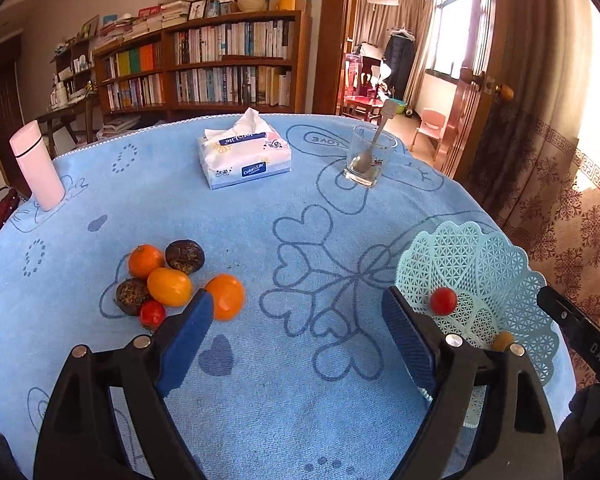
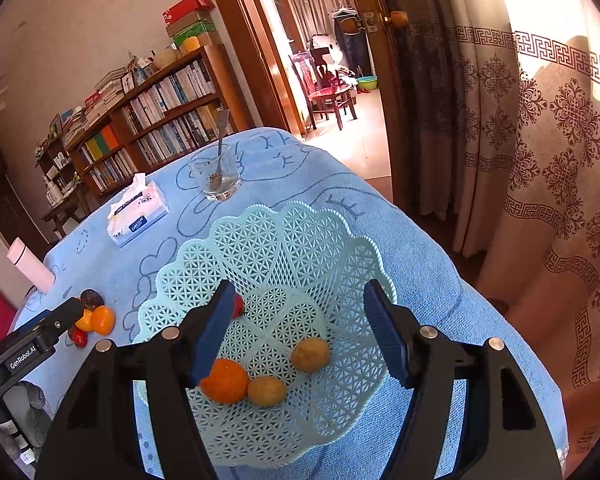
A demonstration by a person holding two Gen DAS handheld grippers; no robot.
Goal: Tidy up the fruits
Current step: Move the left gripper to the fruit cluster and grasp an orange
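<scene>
A heap of fruit lies on the blue cloth at the left: an orange (image 1: 145,260), a yellow-orange fruit (image 1: 169,286), another orange (image 1: 226,296), two dark brown fruits (image 1: 185,256), and a cherry tomato (image 1: 153,314). The mint lattice basket (image 1: 480,264) sits at the right and holds a cherry tomato (image 1: 443,300). In the right wrist view the basket (image 2: 284,240) holds an orange (image 2: 225,380), two tan fruits (image 2: 310,354) and a tomato (image 2: 238,305). My left gripper (image 1: 298,312) is open and empty over the cloth. My right gripper (image 2: 300,300) is open and empty above the basket.
A tissue pack (image 1: 244,156), a glass with a spoon (image 1: 370,160) and a pink flask (image 1: 38,164) stand at the far side of the table. The table edge drops off right of the basket, beside a patterned curtain (image 2: 540,160).
</scene>
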